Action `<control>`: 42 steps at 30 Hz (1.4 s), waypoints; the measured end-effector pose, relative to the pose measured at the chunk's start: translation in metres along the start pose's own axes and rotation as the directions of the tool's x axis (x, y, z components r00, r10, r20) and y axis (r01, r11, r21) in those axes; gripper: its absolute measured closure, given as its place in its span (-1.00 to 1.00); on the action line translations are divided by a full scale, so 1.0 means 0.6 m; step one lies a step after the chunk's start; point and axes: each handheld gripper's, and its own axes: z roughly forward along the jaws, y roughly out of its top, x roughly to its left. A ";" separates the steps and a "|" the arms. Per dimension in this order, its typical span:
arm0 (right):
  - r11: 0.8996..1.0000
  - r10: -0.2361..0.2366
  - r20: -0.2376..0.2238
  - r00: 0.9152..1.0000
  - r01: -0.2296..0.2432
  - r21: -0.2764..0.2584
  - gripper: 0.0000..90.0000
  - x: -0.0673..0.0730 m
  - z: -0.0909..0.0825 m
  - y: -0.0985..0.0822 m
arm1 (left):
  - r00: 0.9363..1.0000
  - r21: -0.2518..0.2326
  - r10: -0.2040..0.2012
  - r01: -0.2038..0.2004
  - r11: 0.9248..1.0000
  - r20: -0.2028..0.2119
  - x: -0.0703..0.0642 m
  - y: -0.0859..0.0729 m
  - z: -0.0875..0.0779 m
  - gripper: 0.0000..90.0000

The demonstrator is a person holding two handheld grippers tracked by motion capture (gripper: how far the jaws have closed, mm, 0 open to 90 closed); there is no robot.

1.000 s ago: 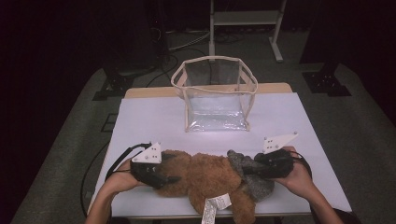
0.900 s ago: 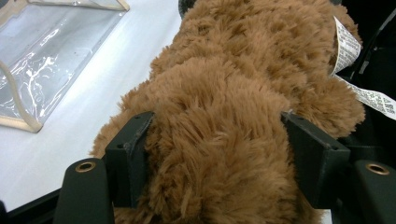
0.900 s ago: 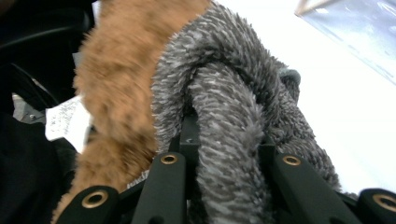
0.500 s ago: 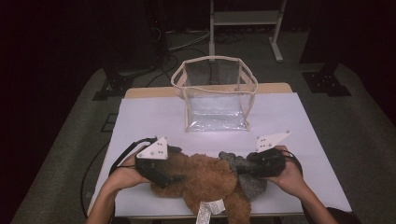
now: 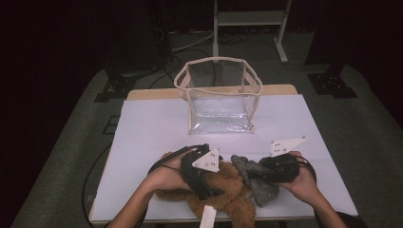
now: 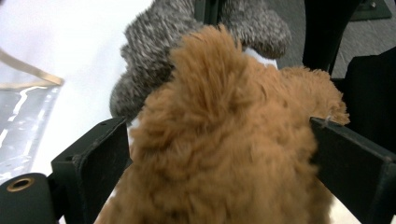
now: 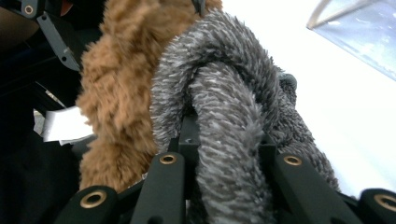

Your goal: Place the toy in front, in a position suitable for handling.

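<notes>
Right now the brown plush toy (image 5: 223, 192) lies at the near edge of the white table (image 5: 152, 128), between the 2 grippers and well short of the clear bag (image 5: 218, 97) standing open farther back. The left gripper (image 5: 202, 173) has just been opening its jaws; in the left gripper view they stand wide on either side of the brown fur, which sits between them, and I judge it is not yet squeezed. The right gripper (image 5: 252, 172) is clamped on the toy's grey part (image 7: 224, 121), the fabric bunched tight between its jaws.

The risk, as I read it, is that the left jaws close on loose pile alone, so the body sags or slips out when lifted. Hanging from the grey piece only, the toy could swing and knock the light bag over, or catch on its rim. The white tag (image 5: 207, 219) overhangs the table edge and may snag.

Count: 1 plush toy, 1 bag, 2 grippers, 1 tag.
</notes>
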 end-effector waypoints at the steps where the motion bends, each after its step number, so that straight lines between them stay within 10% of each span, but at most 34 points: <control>1: 1.000 0.000 0.000 1.000 0.000 0.000 0.61 0.000 0.000 0.000 | 1.000 0.000 0.000 0.000 1.000 0.000 0.000 0.000 0.000 -0.92; 17: 0.997 0.071 0.029 0.997 -0.070 -0.019 0.61 -0.015 -0.047 -0.042 | 0.992 0.154 0.058 -0.075 0.985 0.115 0.010 0.031 0.058 -0.73; 20: 0.997 0.077 0.027 0.997 -0.077 -0.023 0.61 -0.019 -0.050 -0.045 | 0.992 0.161 0.087 -0.101 0.982 0.093 0.010 0.033 0.052 -0.15; 33: 0.991 0.104 0.075 0.992 -0.097 -0.087 0.61 -0.032 -0.104 -0.049 | 0.998 0.058 0.063 -0.062 0.996 -0.020 0.038 0.081 0.045 -0.07; 42: 0.986 0.090 0.156 0.984 -0.067 -0.152 0.61 -0.045 -0.181 -0.021 | 0.999 0.030 0.024 -0.023 0.999 -0.049 0.076 0.141 0.093 -0.10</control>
